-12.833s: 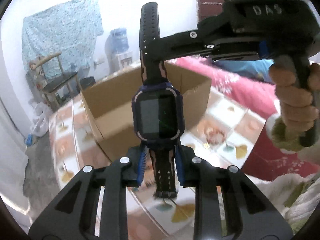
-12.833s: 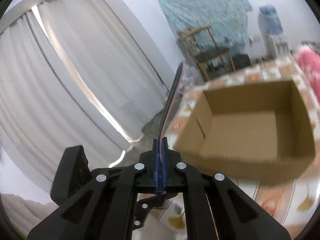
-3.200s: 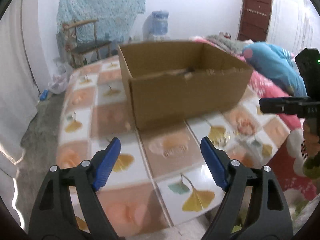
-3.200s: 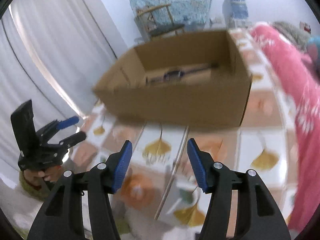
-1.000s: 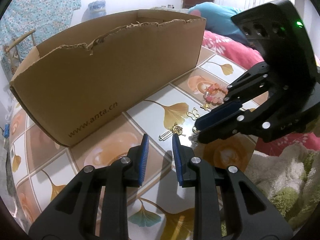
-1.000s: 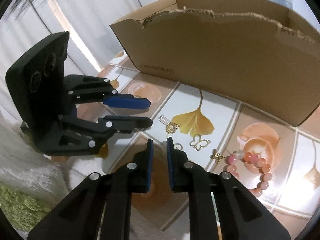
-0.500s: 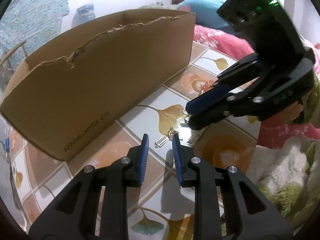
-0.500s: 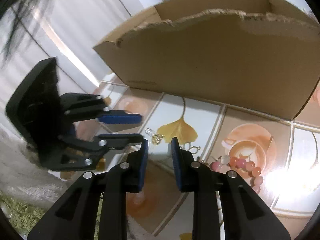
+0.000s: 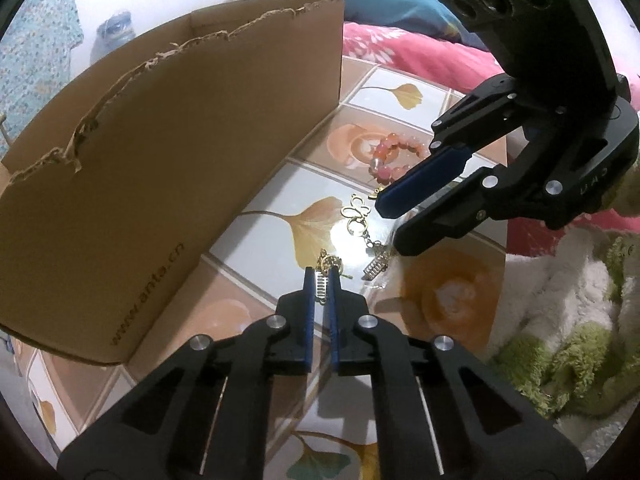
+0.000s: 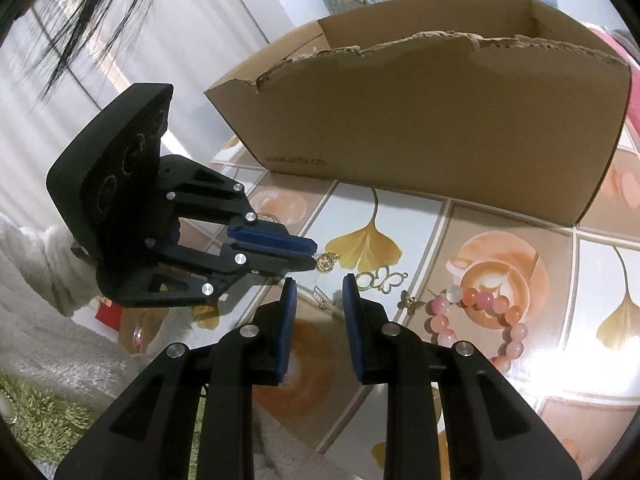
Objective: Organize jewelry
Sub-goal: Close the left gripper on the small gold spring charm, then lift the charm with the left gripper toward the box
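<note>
My left gripper (image 9: pixel 321 280) sits low over the tiled tabletop, its jaws closing with the pads pinching the comb-shaped end of a gold earring (image 9: pixel 329 263). In the right wrist view the left gripper (image 10: pixel 314 257) shows the earring's round charm (image 10: pixel 328 261) poking from its tips. My right gripper (image 10: pixel 319 290) is open, hovering over a second small comb-shaped earring (image 10: pixel 321 295) without pressing it. It also shows in the left wrist view as the right gripper (image 9: pixel 390 224). A gold butterfly charm (image 10: pixel 382 280), a tiny gold butterfly (image 10: pixel 410 302) and a pink bead bracelet (image 10: pixel 480 320) lie nearby.
An open cardboard box (image 9: pixel 160 152) with a torn front rim stands just behind the jewelry. Fluffy white and green fabric (image 9: pixel 560 340) lies at the table's near edge. A red floral bedcover (image 9: pixel 400 48) lies beyond. Dark hair hangs at the upper left of the right wrist view.
The left jaws have narrowed from a small gap onto the earring, and the left gripper has rolled a little. The right gripper has shifted slightly with its jaws a bit wider.
</note>
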Demonstrator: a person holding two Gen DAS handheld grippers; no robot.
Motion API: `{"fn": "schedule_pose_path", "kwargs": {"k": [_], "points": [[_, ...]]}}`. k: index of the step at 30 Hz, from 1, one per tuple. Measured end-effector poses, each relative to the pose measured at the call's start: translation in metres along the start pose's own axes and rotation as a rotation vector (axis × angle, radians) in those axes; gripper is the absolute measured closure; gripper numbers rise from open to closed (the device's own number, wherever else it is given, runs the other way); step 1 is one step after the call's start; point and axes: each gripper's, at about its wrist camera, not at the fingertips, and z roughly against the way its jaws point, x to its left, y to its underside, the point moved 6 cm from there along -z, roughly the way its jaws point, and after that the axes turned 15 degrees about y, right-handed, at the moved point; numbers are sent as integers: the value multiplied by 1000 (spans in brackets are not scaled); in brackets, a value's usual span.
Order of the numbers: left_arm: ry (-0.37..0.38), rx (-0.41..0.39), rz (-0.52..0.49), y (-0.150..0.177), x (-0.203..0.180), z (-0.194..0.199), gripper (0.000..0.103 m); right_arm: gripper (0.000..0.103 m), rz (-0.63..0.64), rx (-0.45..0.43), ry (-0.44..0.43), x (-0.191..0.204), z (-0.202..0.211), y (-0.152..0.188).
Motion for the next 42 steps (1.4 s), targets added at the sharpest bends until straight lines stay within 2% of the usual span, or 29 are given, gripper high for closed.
{"fn": "schedule_pose_path", "kwargs": {"k": [6,13,17,22,27,29,31,34,42], "points": [[-30,1,43,5,-5,2,97,79,1,4,8,1,-3,4],[-78,9,94,17,-10,10,97,79,94,-14,44,16,-2,4],[-92,-7,128,23,-10,15,97,79,168,-7,89,24,-14,0],[-98,-24,137,25,-10,17,97,79,227,3,125,31,-23,-4],[-94,-37,139,26,-10,18,97,80,296,17,196,35,-29,2],[-93,-41,137,26,-9,18,97,82,329,17,228,39,-30,3],[-91,-45,140,25,-9,16,97,89,356,15,251,41,-32,4],[-91,-53,146,25,-8,16,97,95,370,24,249,46,-34,5],[-103,-73,149,26,-10,17,97,99,307,41,202,40,-29,3]]}}
